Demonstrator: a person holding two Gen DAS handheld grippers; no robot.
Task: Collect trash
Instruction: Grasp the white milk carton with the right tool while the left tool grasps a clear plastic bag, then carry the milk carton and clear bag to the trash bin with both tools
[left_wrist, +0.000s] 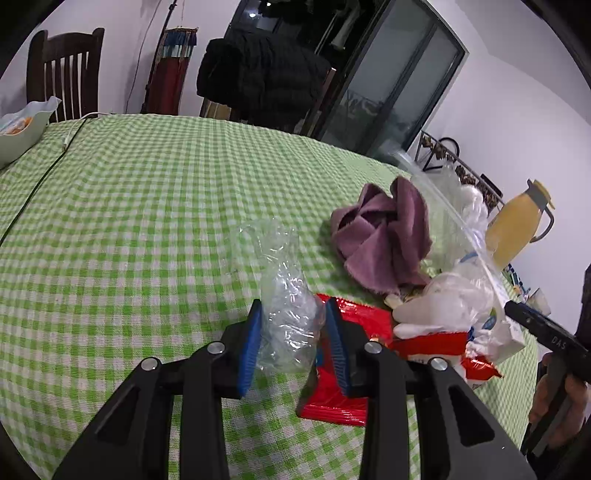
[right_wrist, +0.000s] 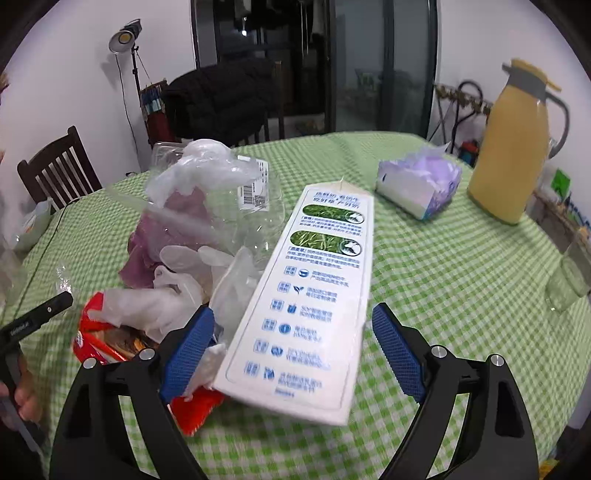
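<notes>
My left gripper (left_wrist: 293, 339) is shut on a crumpled clear plastic bag (left_wrist: 284, 291) and holds it just above the table. A red snack wrapper (left_wrist: 343, 384) lies under and right of it. A trash pile lies to the right: purple cloth (left_wrist: 384, 236), white plastic gloves (left_wrist: 436, 310), clear plastic sheet (left_wrist: 454, 206). My right gripper (right_wrist: 293, 350) is open, its blue pads either side of a white milk carton (right_wrist: 314, 299) lying flat. The pile shows left of it: gloves (right_wrist: 159, 306), purple cloth (right_wrist: 155, 240), clear container (right_wrist: 236, 199), red wrappers (right_wrist: 99, 332).
The round table has a green checked cloth (left_wrist: 147, 206). A yellow thermos (right_wrist: 513, 147), a tissue pack (right_wrist: 421, 184) and a glass (right_wrist: 569, 277) stand at the right. A white bowl (left_wrist: 18, 129) and a cable (left_wrist: 48, 166) lie far left. Chairs stand behind.
</notes>
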